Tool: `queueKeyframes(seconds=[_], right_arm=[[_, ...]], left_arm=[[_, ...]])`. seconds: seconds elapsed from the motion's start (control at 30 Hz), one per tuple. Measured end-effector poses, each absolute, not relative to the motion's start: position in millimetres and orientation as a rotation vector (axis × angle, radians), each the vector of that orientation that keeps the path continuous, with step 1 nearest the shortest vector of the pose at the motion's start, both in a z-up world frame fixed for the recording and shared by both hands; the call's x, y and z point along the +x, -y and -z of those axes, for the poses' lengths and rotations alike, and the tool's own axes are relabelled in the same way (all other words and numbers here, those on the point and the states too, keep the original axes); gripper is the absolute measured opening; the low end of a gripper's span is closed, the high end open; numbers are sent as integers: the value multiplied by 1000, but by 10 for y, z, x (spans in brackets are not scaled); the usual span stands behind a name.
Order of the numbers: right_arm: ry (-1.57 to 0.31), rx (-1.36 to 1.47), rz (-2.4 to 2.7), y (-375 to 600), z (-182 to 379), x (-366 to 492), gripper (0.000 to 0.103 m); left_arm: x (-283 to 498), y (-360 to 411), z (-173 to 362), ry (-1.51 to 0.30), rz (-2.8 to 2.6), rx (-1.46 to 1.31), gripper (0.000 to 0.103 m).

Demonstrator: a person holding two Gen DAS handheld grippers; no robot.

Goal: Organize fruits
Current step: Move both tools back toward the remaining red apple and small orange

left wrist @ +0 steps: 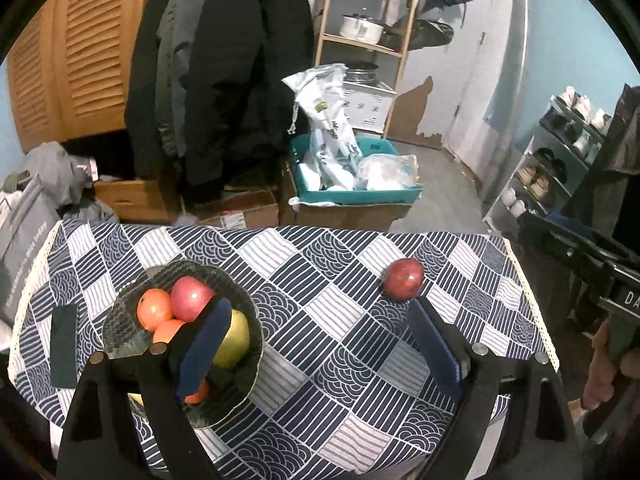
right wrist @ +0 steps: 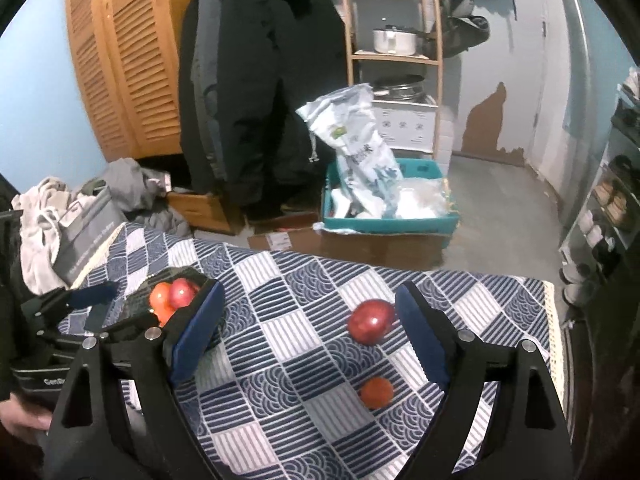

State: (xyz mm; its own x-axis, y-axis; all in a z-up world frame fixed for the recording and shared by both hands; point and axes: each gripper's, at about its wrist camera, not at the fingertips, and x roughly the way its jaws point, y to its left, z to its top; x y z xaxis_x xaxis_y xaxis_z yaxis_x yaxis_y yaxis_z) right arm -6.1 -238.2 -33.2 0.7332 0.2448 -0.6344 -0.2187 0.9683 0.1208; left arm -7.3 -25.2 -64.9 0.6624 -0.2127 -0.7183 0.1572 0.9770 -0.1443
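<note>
A dark patterned bowl (left wrist: 120, 320) on the left of the table holds a red apple (left wrist: 191, 296), oranges (left wrist: 154, 309) and a yellow-green fruit (left wrist: 236, 338). A loose red apple (left wrist: 404, 279) lies at the right; in the right wrist view this apple (right wrist: 371, 322) sits just left of the right finger, with a small orange (right wrist: 376, 392) nearer the camera. My left gripper (left wrist: 320, 344) is open and empty, its left finger over the bowl. My right gripper (right wrist: 308, 336) is open and empty above the table. The bowl (right wrist: 136, 310) shows at the left there.
The table has a blue-and-white checked cloth (left wrist: 328, 280). A dark flat object (left wrist: 64, 344) lies left of the bowl. Beyond the far edge stand cardboard boxes, a teal crate (left wrist: 360, 192) with bags, hanging coats and a wooden shelf. A shoe rack (left wrist: 552, 168) stands at the right.
</note>
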Motion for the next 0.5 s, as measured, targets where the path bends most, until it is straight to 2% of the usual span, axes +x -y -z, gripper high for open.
queueKeyframes(seconds=[0.5], right_arm=[[-731,58,-164,2883,477,-92,87]], left_arm=[[50,595,719,-846,229,-19,92]])
